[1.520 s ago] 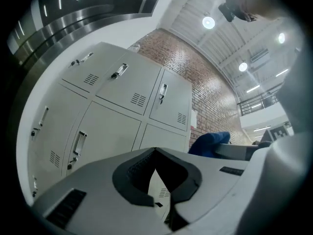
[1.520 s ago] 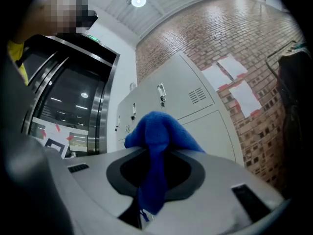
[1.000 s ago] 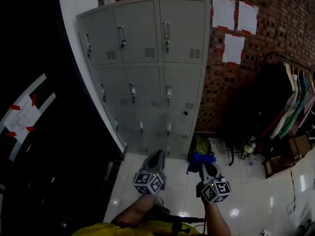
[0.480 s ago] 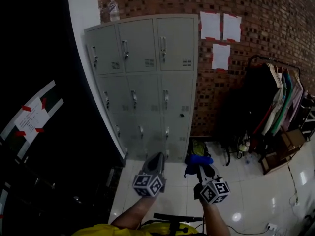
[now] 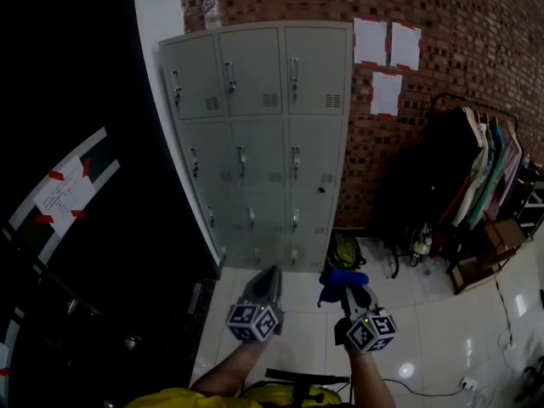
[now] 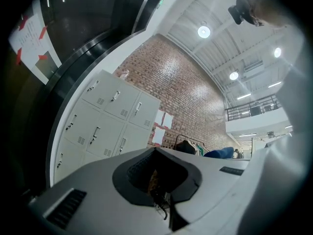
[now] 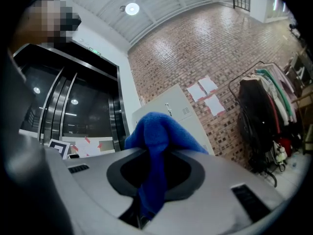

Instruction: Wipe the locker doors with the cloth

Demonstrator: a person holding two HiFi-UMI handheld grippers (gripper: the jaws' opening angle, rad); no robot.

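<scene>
Ahead, grey lockers (image 5: 263, 143) stand against brick wall (image 5: 442, 7).

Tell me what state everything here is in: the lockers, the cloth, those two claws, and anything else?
lockers, all doors shut.
right claw, shut on the blue cloth.
blue cloth, draped over the right claw's tip, not touching the lockers.
left claw, shut, nothing in it.
bottle, upright on top of the lockers.
clothes, hanging by the brick wall.
</scene>
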